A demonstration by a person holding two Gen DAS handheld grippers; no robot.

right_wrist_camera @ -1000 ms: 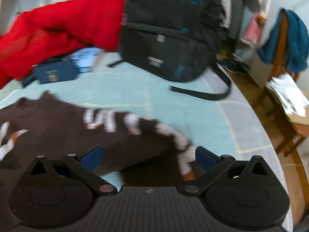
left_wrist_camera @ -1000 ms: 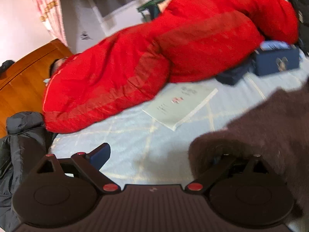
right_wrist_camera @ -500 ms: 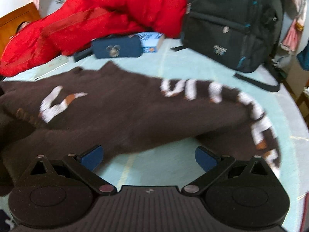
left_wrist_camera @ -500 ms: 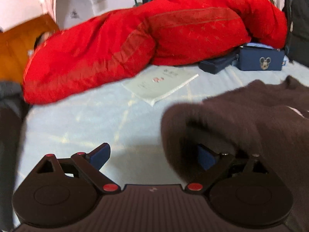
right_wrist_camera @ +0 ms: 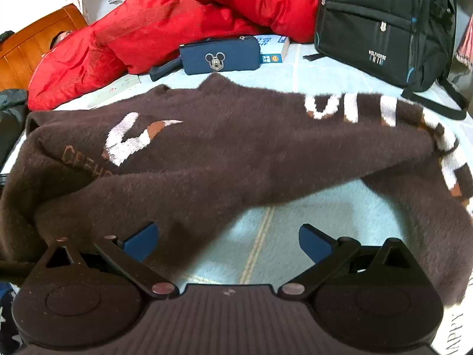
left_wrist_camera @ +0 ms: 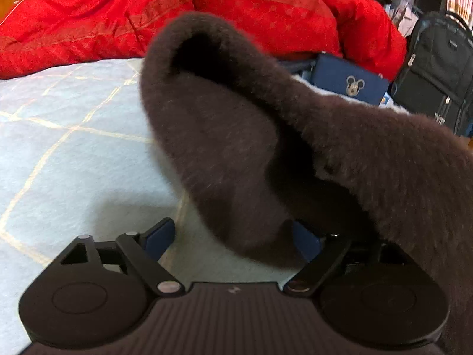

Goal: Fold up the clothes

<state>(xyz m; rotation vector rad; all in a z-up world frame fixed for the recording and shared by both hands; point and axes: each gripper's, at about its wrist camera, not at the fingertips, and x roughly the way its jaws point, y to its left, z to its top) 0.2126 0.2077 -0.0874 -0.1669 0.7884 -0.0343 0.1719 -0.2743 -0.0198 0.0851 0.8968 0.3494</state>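
Observation:
A fuzzy brown sweater [right_wrist_camera: 224,148] with white and orange lettering lies spread across the light blue bedsheet [right_wrist_camera: 310,213]. In the left wrist view a rolled edge of the sweater [left_wrist_camera: 236,153] rises close in front and hangs down between the fingers. My left gripper [left_wrist_camera: 232,239] is closing around it. The cloth lies against the right pad and partly hides it, while the left pad [left_wrist_camera: 159,236] stands apart from the cloth. My right gripper [right_wrist_camera: 227,242] is open over the sheet at the sweater's near hem, its left pad [right_wrist_camera: 140,241] beside the cloth.
A red padded quilt [right_wrist_camera: 177,20] is heaped along the back of the bed. In front of it lie a navy pouch with a mouse emblem [right_wrist_camera: 220,54] and a book [right_wrist_camera: 273,46]. A black backpack [right_wrist_camera: 384,20] stands at the back right, a wooden headboard [right_wrist_camera: 26,50] at the left.
The left gripper has sunk toward the bed and its fingers have drawn closer, with the sweater's edge now large between them. The right view swung from the backpack to the sweater's body.

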